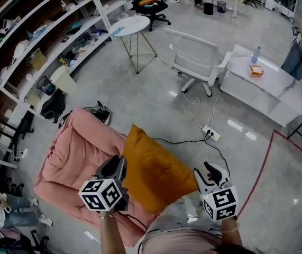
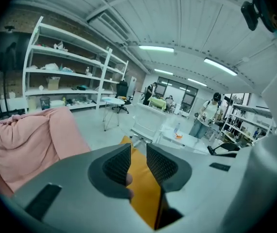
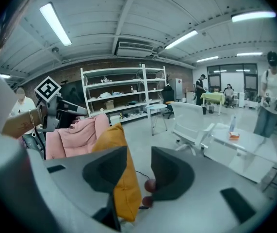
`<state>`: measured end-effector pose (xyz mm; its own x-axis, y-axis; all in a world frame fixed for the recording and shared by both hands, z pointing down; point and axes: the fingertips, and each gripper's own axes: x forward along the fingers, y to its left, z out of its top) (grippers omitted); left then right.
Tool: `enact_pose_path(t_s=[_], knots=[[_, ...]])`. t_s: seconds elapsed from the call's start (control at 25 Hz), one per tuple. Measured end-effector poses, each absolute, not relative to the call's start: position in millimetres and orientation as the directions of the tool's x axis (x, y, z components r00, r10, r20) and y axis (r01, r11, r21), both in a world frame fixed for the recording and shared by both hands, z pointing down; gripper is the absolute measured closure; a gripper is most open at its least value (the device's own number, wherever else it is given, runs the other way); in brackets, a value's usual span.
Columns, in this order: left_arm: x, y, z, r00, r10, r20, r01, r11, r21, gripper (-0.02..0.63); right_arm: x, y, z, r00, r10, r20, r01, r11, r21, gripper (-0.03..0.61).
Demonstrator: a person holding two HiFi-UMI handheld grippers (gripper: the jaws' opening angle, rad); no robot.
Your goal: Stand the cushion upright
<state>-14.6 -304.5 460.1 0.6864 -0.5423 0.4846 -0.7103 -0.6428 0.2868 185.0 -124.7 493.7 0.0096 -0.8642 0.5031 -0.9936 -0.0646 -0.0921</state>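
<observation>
Head view: the orange cushion [image 1: 153, 171] is propped up on edge on the floor, against the right flank of the pink floor sofa [image 1: 71, 160], one corner pointing up and away from the person. The left tongs [image 1: 119, 162] sit where the cushion meets the sofa, at the cushion's left border. The right tongs [image 1: 210, 169] are on the far side of the cushion from the sofa, just off its right corner. A white chair [image 1: 195, 57] and a round table [image 1: 130, 25] stand well beyond the sofa, shelves [image 1: 45, 36] run along the wall past its left side, and a power strip [image 1: 210, 133] lies on the floor to the right of the cushion

Left gripper view: the left tongs [image 2: 138, 152] are released, their ribbed pads parted with a clear slot between them. The cushion [image 2: 145, 191] fills the lower part of that slot, and neither pad presses on it. The sofa [image 2: 26, 140] bulks up to the left of the tongs

Right gripper view: the right tongs [image 3: 139, 157] are also released, jaws standing apart with bare floor showing through the gap. The cushion [image 3: 119, 178] rises tall and narrow next to the sofa [image 3: 77, 132], its lower part crossing behind the left jaw; nothing is clamped. The left tongs [image 3: 56, 106], with their marker cube, show above the sofa's left end
</observation>
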Motion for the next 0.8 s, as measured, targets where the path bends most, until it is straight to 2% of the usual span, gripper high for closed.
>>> enact_pose_path(t_s=[0.8], knots=[[22,-342,503,0.679,-0.420,0.602,-0.643,-0.736,0.212,0.476,174,-96,537,-0.043,-0.797,0.602,-0.976,-0.097,-0.197,0.362]])
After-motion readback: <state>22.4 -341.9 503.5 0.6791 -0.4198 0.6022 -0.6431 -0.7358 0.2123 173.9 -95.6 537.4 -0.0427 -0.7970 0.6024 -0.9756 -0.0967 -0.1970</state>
